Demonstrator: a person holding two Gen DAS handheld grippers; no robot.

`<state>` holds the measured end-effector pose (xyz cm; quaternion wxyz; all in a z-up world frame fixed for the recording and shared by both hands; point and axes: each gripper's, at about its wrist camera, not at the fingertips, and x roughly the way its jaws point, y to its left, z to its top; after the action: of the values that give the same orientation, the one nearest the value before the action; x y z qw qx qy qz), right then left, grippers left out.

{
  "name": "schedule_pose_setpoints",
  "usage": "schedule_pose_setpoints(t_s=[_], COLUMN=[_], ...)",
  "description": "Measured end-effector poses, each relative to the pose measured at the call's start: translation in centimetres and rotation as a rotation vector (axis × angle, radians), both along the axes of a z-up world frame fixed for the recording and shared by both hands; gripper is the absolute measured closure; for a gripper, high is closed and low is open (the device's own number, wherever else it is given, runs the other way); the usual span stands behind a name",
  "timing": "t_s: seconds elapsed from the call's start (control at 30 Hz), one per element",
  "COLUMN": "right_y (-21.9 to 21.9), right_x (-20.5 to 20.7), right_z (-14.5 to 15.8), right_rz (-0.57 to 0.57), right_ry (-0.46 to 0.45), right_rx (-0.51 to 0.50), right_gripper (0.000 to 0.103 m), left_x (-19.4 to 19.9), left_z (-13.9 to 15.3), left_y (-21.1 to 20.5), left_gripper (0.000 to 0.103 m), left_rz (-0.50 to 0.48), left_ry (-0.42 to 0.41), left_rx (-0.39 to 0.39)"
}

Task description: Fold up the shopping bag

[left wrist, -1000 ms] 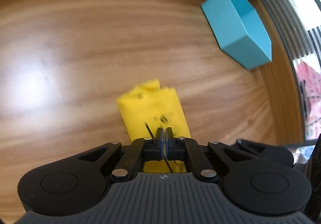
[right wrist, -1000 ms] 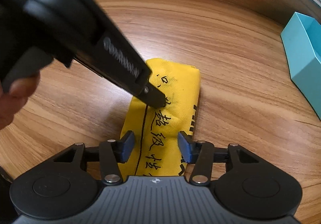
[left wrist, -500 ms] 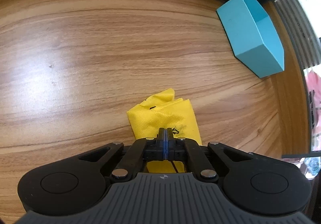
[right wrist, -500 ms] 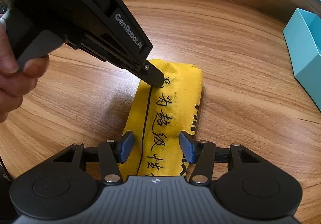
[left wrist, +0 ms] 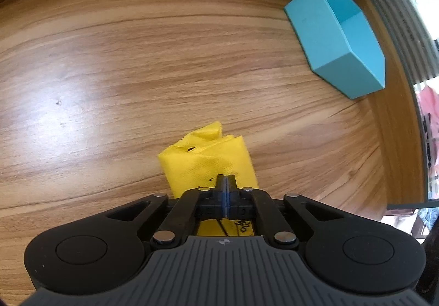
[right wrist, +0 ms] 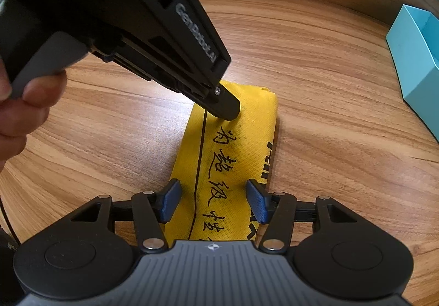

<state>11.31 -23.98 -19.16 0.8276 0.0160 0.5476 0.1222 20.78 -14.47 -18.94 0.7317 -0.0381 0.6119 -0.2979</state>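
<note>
My left gripper (left wrist: 225, 178) is clamped fully closed, blue pads together, tip pressing down on the yellow shopping bag (left wrist: 208, 163); I can't tell whether any fabric is pinched between them. From my right wrist view the same left gripper (right wrist: 229, 111) comes in from the upper left, a hand (right wrist: 24, 111) wrapped round its handle, its closed tip on the far end of the bag.

My right gripper (right wrist: 214, 203) is released, jaws standing apart over the near part of the bag, pads not pressing on it.

Shopping bag (right wrist: 233, 163) lies flat on the wooden table (right wrist: 329, 114), folded into a narrow strip, black handwriting and a black line running along it. Teal box (left wrist: 337, 39) sits well apart, toward the far right table edge.
</note>
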Motion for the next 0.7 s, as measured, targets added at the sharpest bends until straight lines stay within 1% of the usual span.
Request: schedule_pose_setpoints(t_s=[0.1,0.23,0.27,0.3,0.33,0.47,0.6,0.67,0.7], right_y=[0.1,0.0,-0.1,-0.2,-0.2,-0.2,-0.3,-0.5,-0.6], right_x=[0.0,0.0,0.1,0.1,0.1,0.2,0.5,0.5,0.6], right_z=[0.0,0.2,0.4,0.6,0.8,1.0,0.7,0.6,0.5], right_rz=[0.0,-0.001,-0.006,-0.01,-0.01,0.003,0.001,0.0,-0.001], right_ry=[-0.002,-0.003,-0.008,-0.014,-0.021,-0.037,-0.031,-0.027,-0.024], right_rx=[0.0,0.0,-0.003,-0.007,-0.011,-0.025,-0.016,-0.006,0.001], right_gripper=[0.041,0.043,0.045,0.051,0.053,0.053,0.05,0.049,0.049], left_x=[0.2,-0.3,-0.6,-0.6,-0.5,0.1,-0.1,-0.3,-0.5], left_z=[-0.6,-0.3,-0.2,-0.2,-0.3,-0.6,-0.5,-0.2,0.0], left_y=[0.3,0.0,-0.1,-0.1,0.1,0.9,1.2,1.8,2.0], left_gripper=[0.1,0.1,0.1,0.1,0.1,0.1,0.1,0.1,0.097], left_rz=[0.009,-0.01,-0.018,-0.016,-0.003,0.033,0.04,0.053,0.063], left_ry=[0.011,-0.028,-0.045,-0.046,-0.036,0.006,0.004,0.0,-0.005], left_rx=[-0.015,0.001,0.008,0.007,-0.002,-0.036,-0.053,-0.081,-0.083])
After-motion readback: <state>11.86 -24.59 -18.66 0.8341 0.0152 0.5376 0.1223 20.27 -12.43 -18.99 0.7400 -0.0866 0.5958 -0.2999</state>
